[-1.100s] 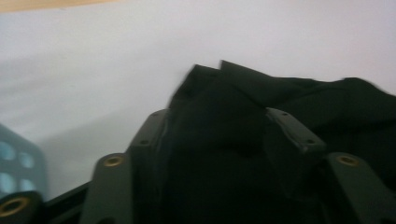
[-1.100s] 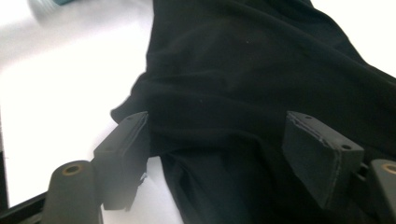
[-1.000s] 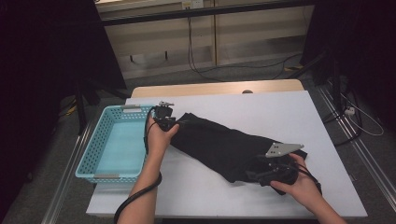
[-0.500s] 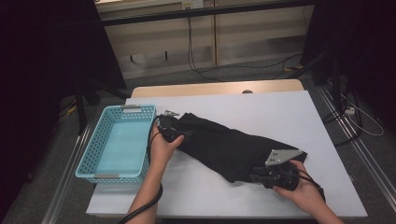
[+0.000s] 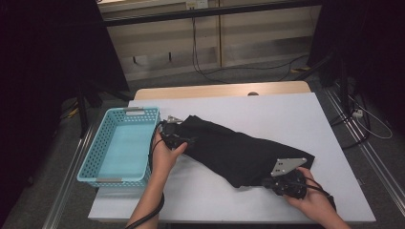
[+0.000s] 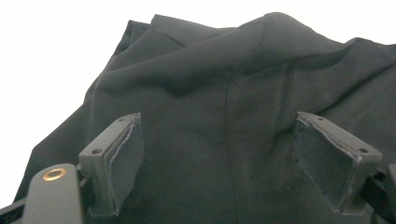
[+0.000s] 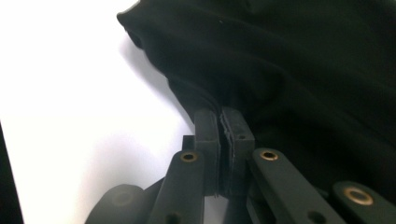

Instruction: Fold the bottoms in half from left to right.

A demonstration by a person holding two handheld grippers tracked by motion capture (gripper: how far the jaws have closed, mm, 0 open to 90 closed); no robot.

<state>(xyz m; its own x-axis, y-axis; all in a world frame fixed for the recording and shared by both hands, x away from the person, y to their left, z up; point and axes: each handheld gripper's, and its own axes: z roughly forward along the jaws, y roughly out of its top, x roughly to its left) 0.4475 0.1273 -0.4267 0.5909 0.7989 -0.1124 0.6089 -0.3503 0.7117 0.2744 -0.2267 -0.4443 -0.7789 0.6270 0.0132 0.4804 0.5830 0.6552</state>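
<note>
A white bench [image 5: 267,114] stands in a dim room with dark curtains at both sides and cables on the floor behind it. A black garment [image 5: 239,150] lies across the middle of the bench, stretched from about 10 o'clock to 4 o'clock. A light blue basket [image 5: 100,160] sits at the bench's 9 o'clock edge, just beside the garment's upper end.

The left tool [image 5: 184,139] rests at the garment's 10 o'clock end, held by the person's left hand [image 5: 165,155]. In the left gripper view its jaws stand wide apart over the cloth, with a seam running between them at 12 o'clock; the pads [image 6: 123,161] do not press the fabric. These jaws have just been opening, and the cloth lies loose beneath them.

The right tool [image 5: 267,182] sits at the garment's 5 o'clock end, held by the person's right hand [image 5: 313,200], with a grey plate on top. In the right gripper view its jaws have just been closing and now meet on a fold at the garment's edge, pinching the black cloth between the pads [image 7: 238,126]. White bench shows at 9 o'clock of that grip.
</note>
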